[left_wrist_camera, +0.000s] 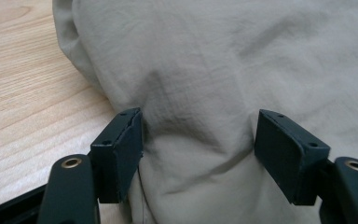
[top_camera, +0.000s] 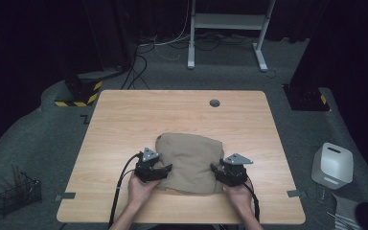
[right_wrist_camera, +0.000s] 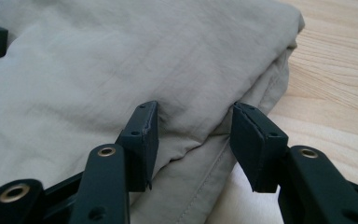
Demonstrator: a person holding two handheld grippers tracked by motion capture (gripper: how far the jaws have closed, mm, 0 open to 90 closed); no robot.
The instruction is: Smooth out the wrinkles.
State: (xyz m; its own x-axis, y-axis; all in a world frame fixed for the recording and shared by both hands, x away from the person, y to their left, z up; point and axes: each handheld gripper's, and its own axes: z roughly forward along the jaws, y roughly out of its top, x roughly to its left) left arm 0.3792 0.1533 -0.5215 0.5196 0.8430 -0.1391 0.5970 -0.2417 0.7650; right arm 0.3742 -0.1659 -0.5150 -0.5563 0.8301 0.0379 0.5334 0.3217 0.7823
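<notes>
A: Nearest us, what are the tools doing?
B: The left gripper and right gripper gape wide, straddling the folded beige cloth's near side edges.
A: Beyond?
B: Bare table to the far edge.

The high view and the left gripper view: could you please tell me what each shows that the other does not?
High view: the whole table, both grippers, left and right, the person's hands, a white box on the floor. Left gripper view: fine creases in the cloth between its open jaws. Both share the beige cloth on the wooden table.
</notes>
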